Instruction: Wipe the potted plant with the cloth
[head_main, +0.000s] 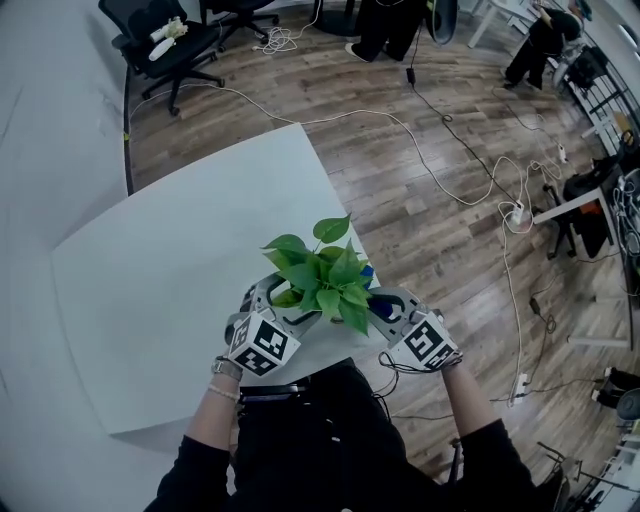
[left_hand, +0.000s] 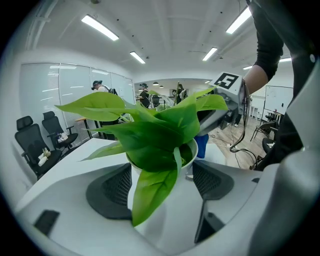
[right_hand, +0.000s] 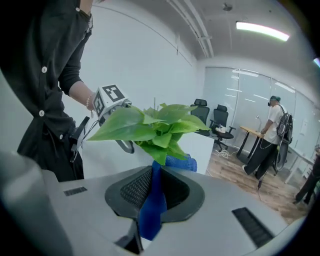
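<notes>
Lower centre of the head view, on the white bench (head_main: 150, 300): the potted plant (head_main: 322, 280), glossy broad leaves in a smooth round pot (left_hand: 193, 149). The left tool (left_hand: 162, 186) is clamped round the pot, and the right tool (right_hand: 152, 192) pinches the blue mesh-textured cloth (right_hand: 151, 212).

A white tabletop (head_main: 170, 300) is shown, set on a wooden floor (head_main: 420, 230). A potted plant (head_main: 322, 280) is seen over its near right corner; whether the pot touches the surface cannot be told. The floor is crossed by white cables (head_main: 345, 117), and office chairs (head_main: 165, 50) are stood on it.
</notes>
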